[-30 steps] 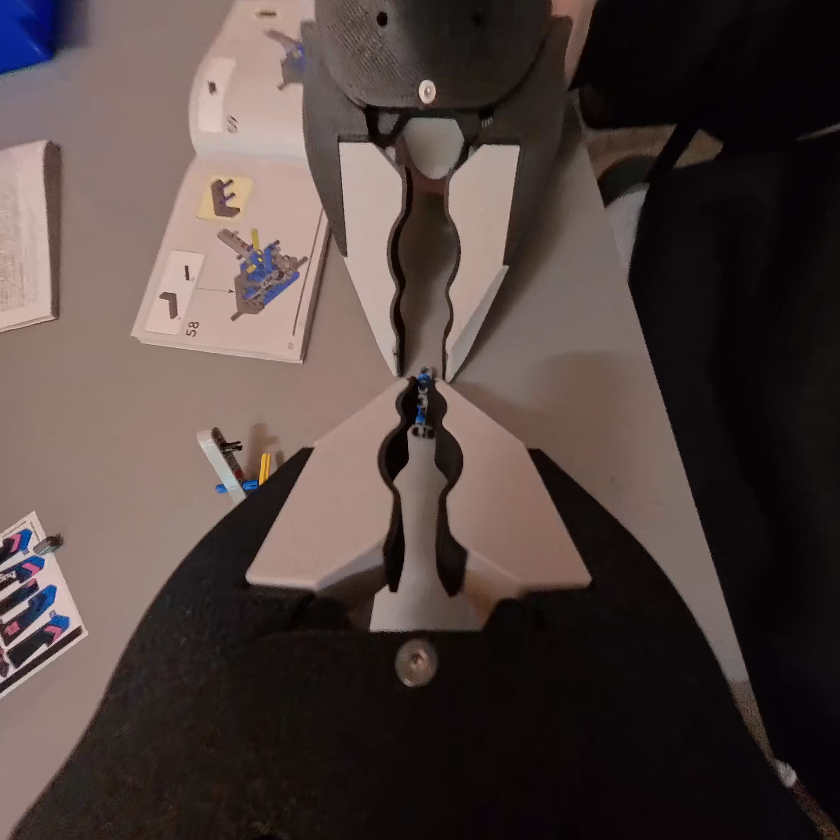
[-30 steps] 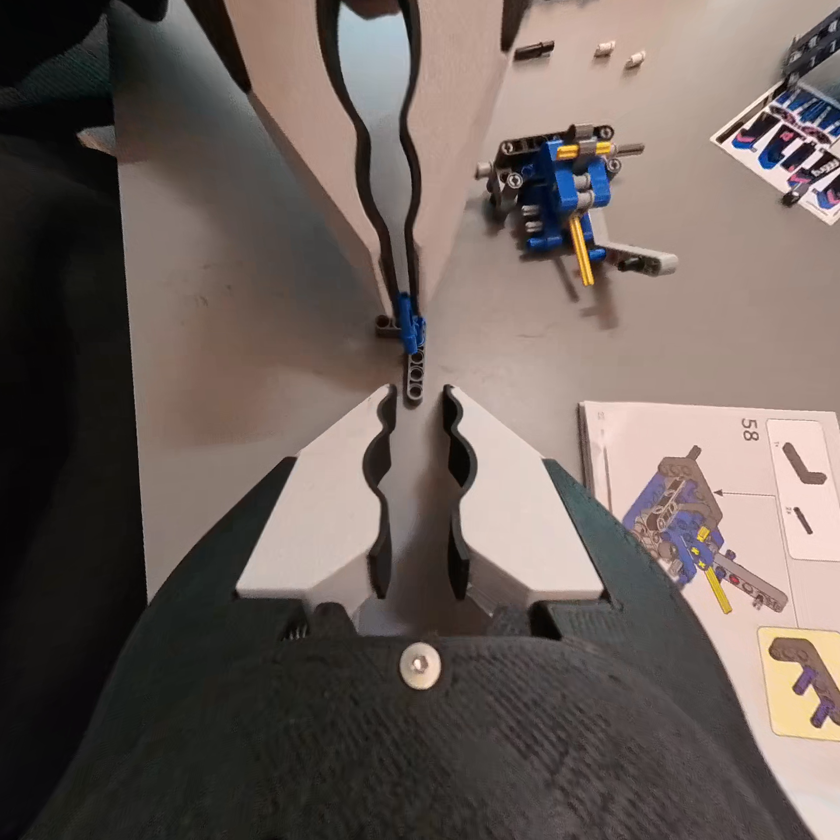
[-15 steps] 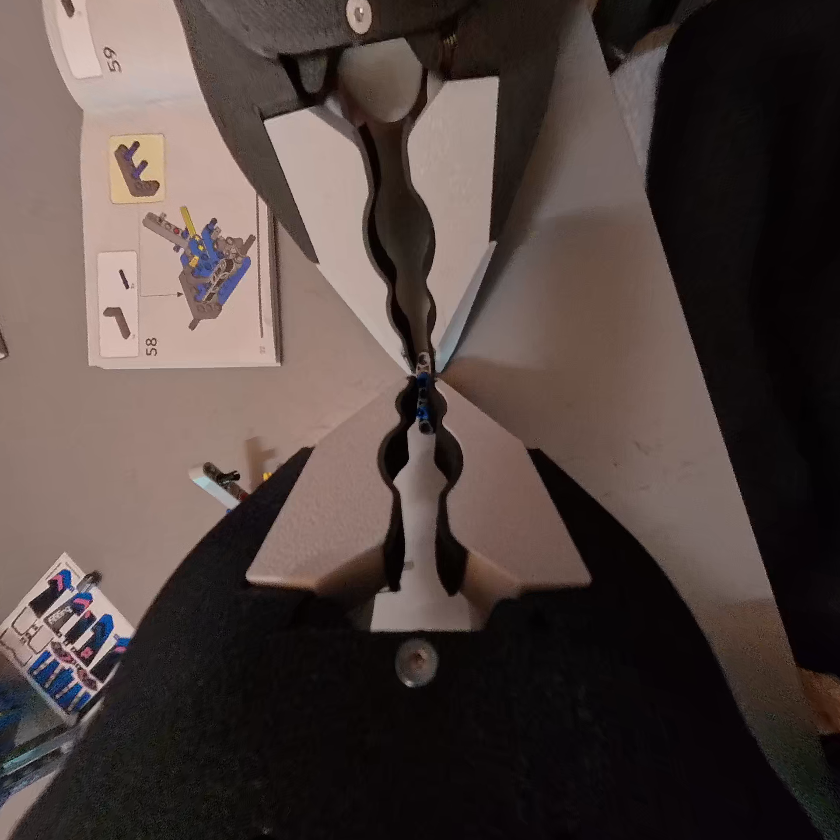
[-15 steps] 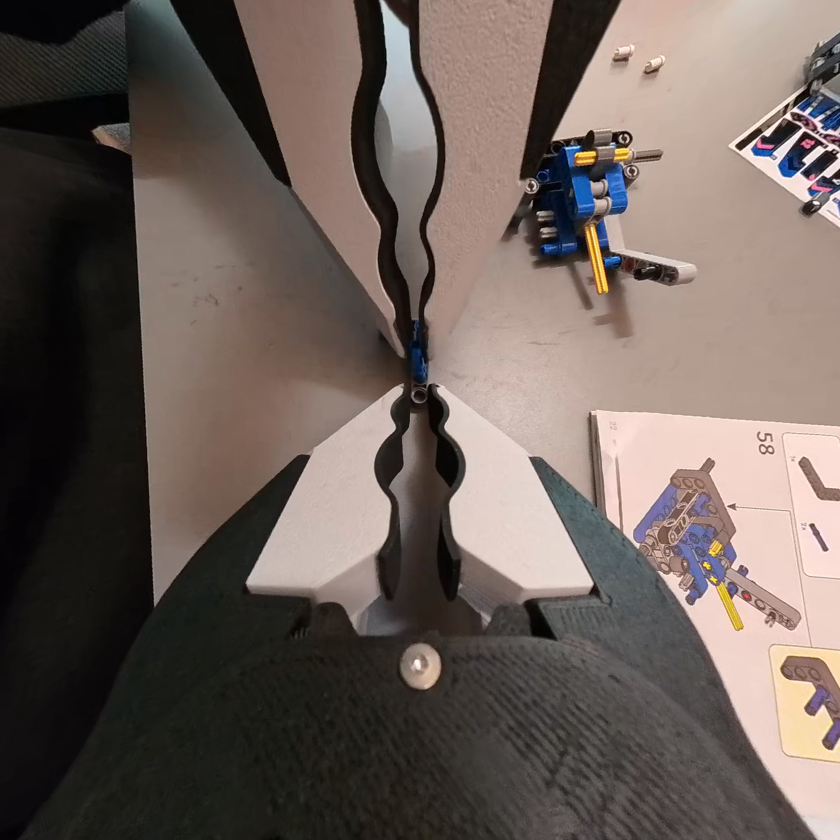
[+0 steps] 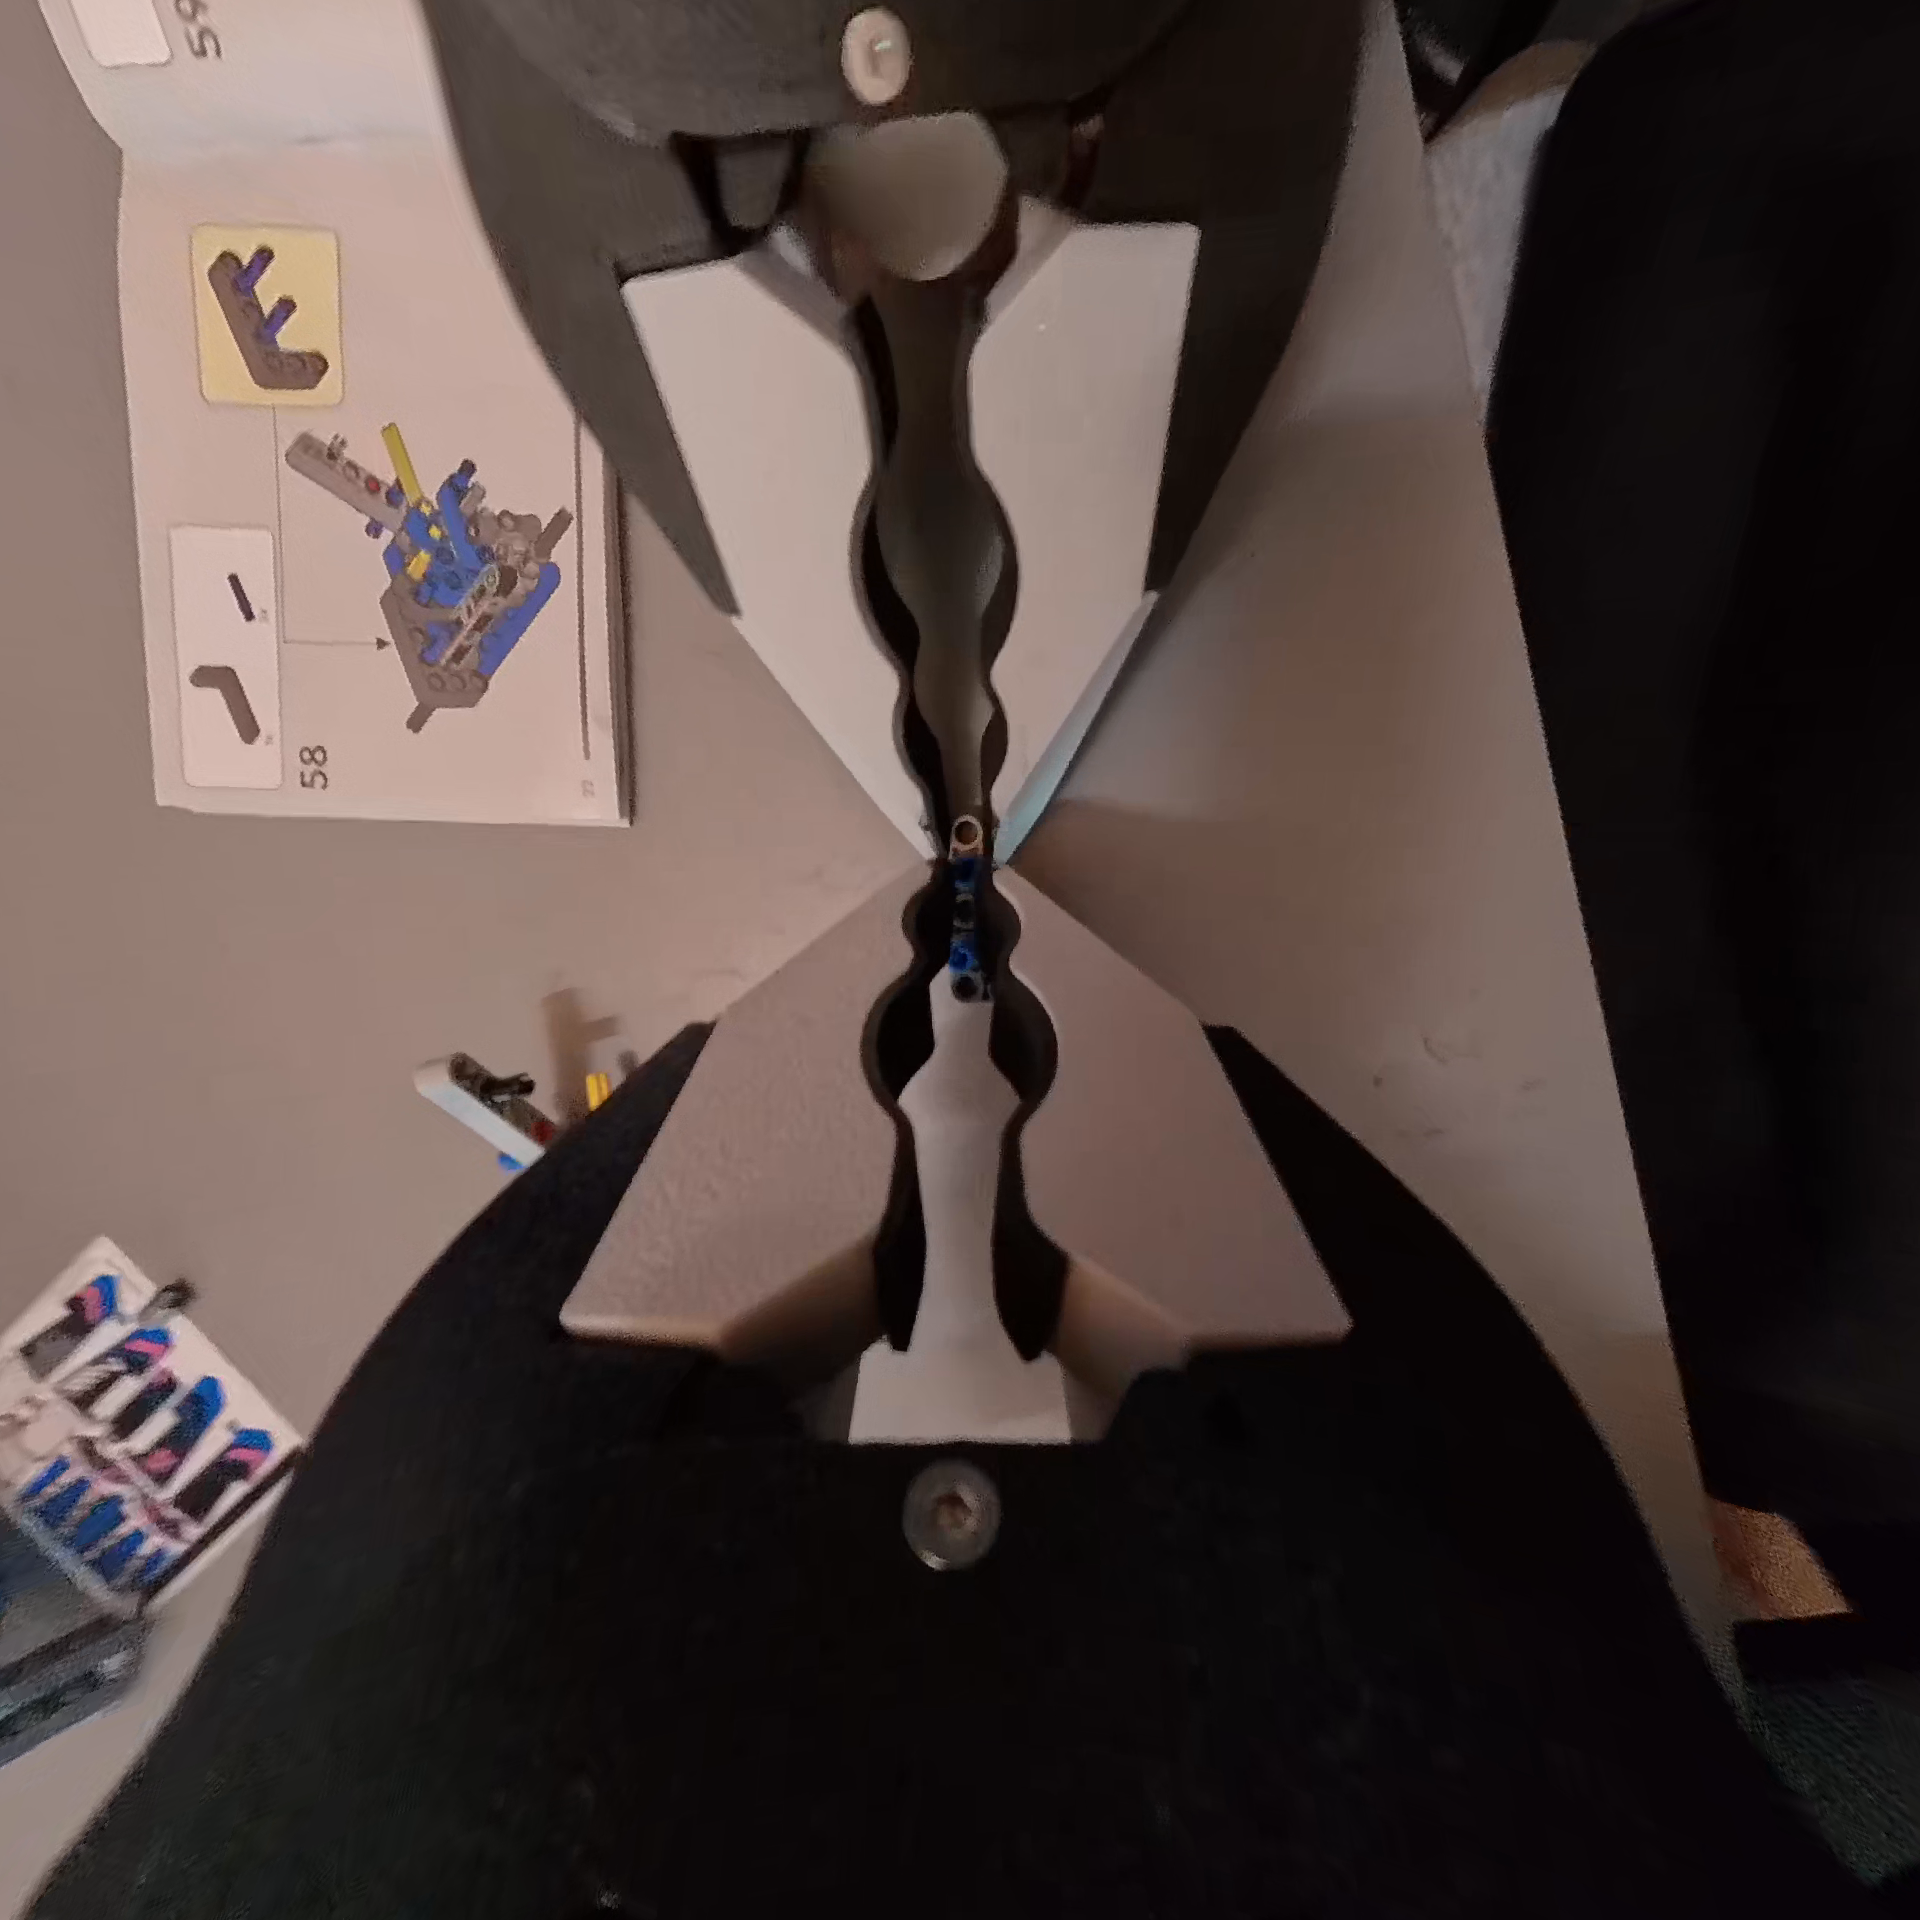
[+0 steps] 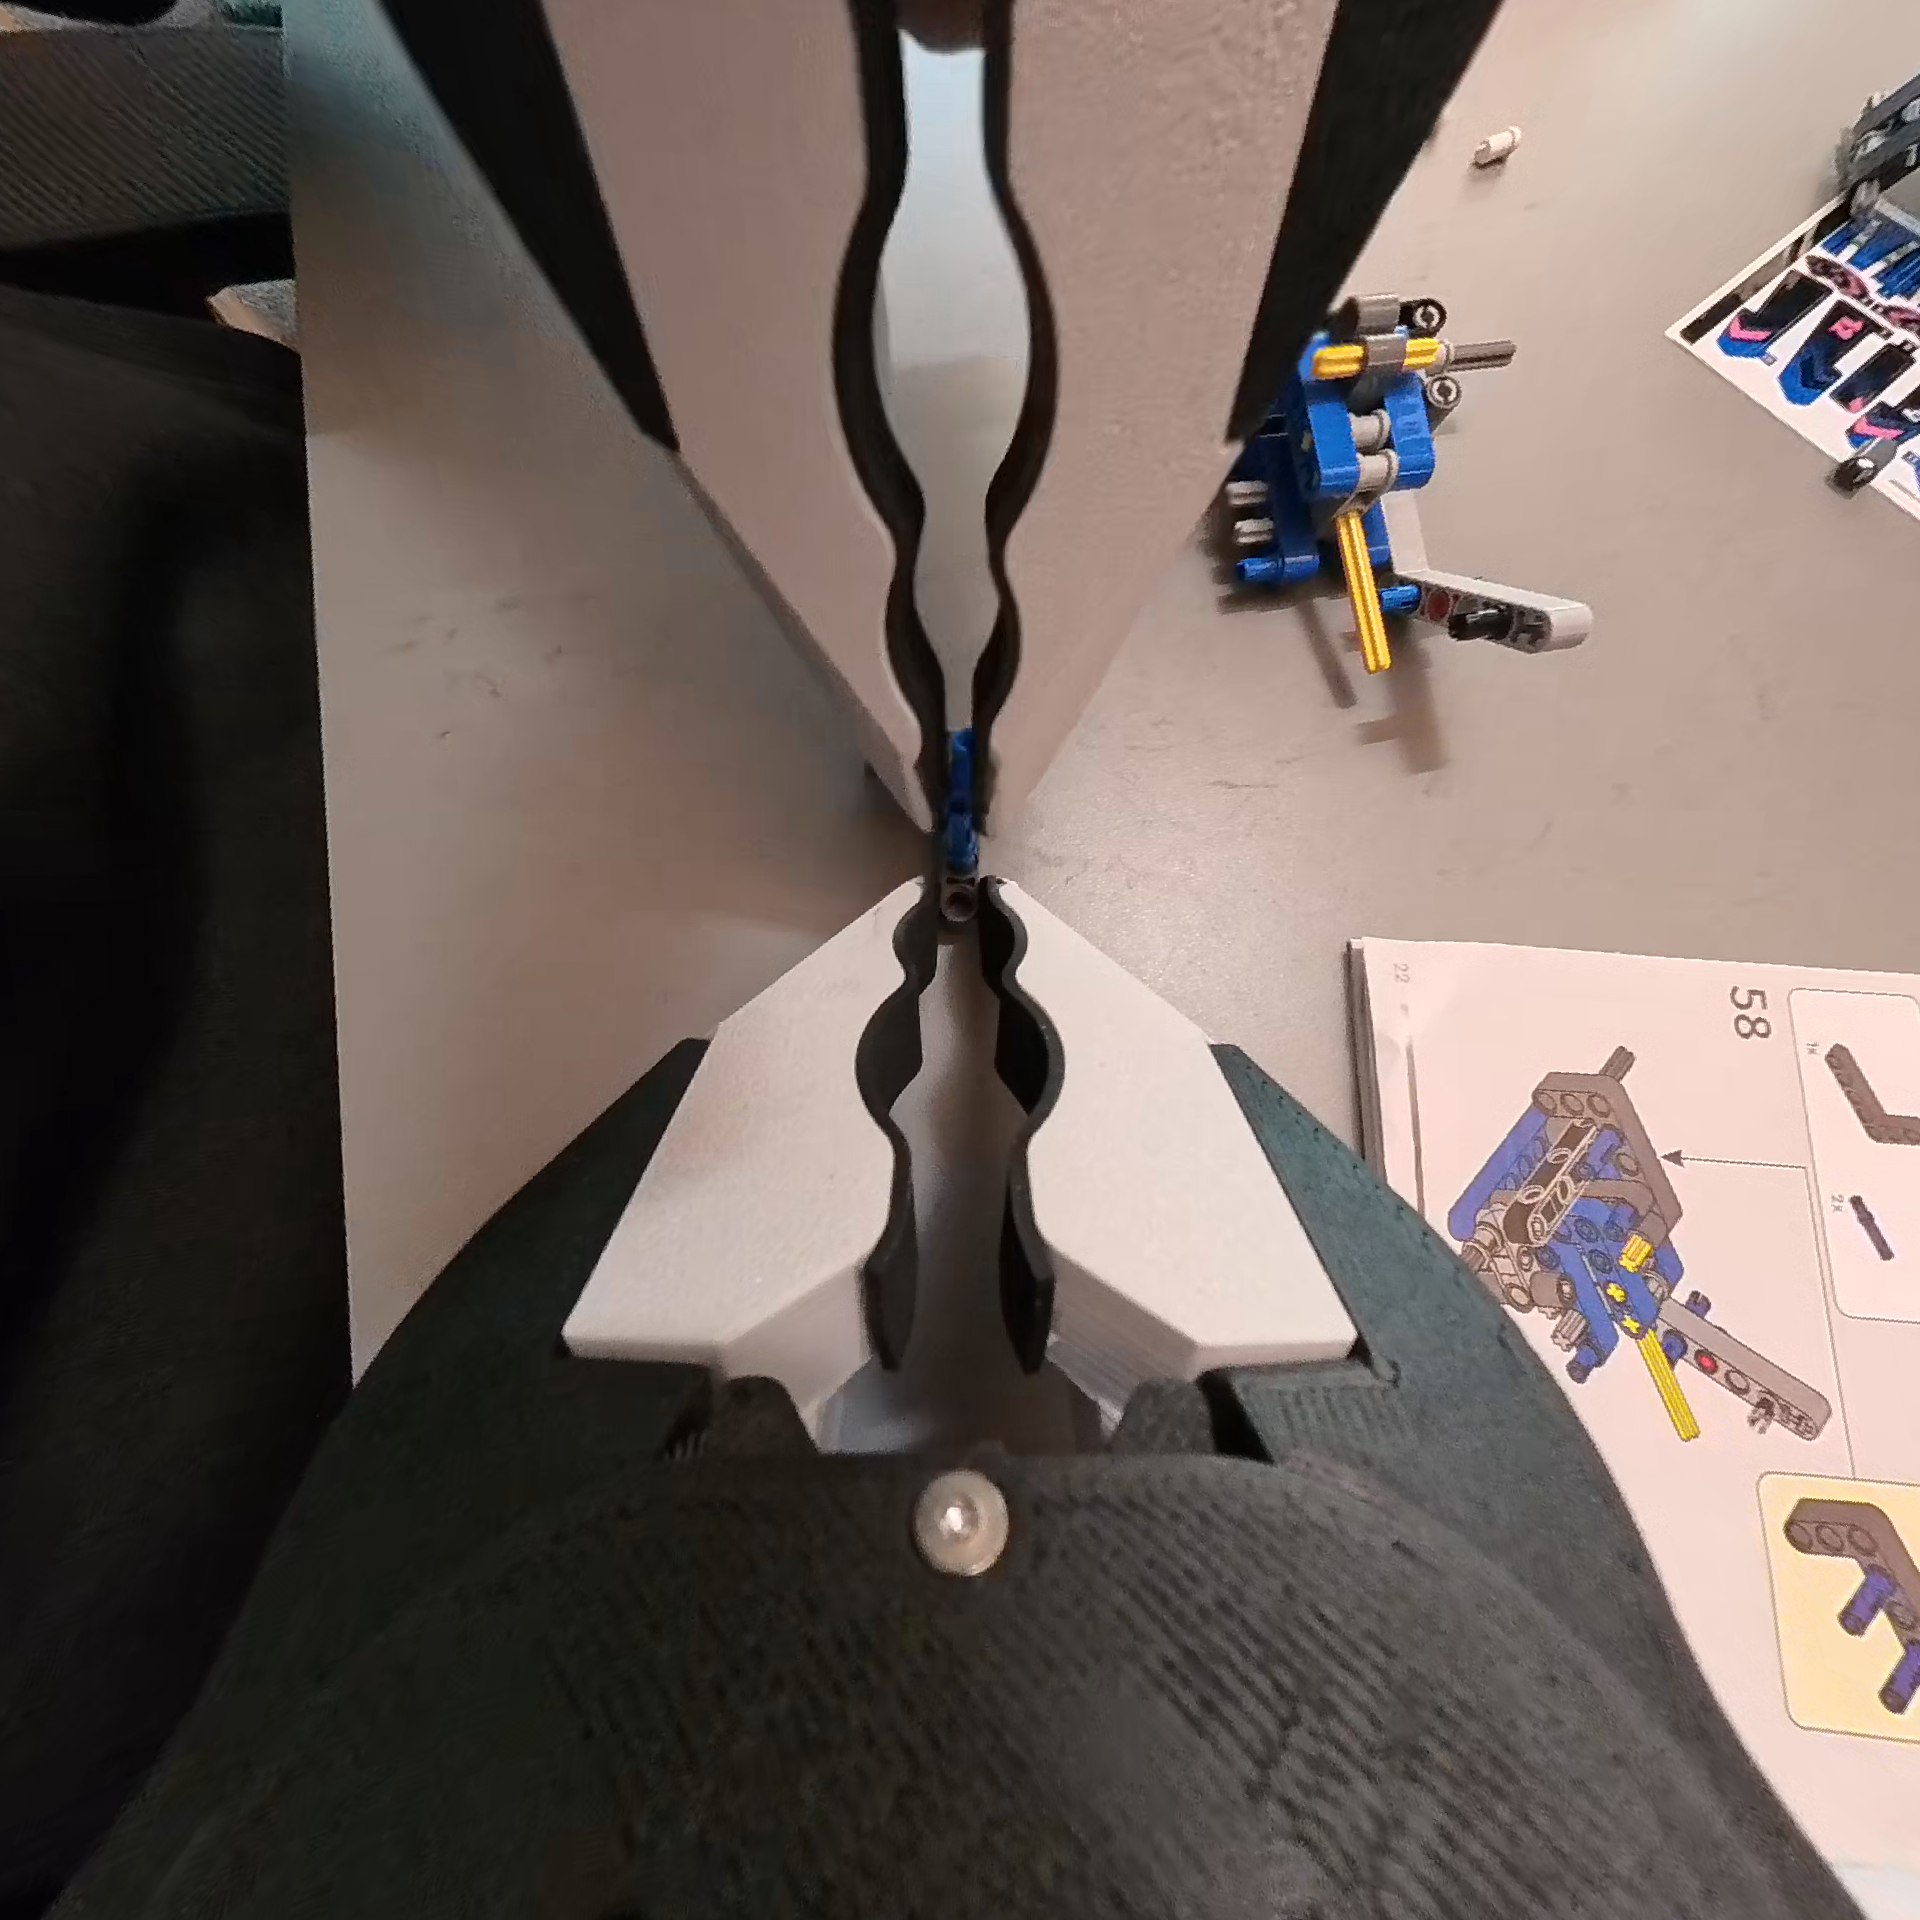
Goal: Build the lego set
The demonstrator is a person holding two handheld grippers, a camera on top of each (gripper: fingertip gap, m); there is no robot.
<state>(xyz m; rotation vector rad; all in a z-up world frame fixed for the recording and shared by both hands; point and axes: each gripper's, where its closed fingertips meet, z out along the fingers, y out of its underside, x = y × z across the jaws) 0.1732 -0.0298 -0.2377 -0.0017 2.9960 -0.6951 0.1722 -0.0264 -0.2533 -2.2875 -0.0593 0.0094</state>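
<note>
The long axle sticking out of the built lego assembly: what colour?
Yellow axle; clearest in the right wrist view.

Claw fingers [image 5: 831, 1091] hide most of the dark beam [image 5: 968, 914].

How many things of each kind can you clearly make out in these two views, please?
Tools: 2, left tool, right tool
Small piece, gripped by both: 1
Part-built model: 1
Booklet: 1
Sticker sheet: 1
Loose white peg: 1
Total: 7
</note>
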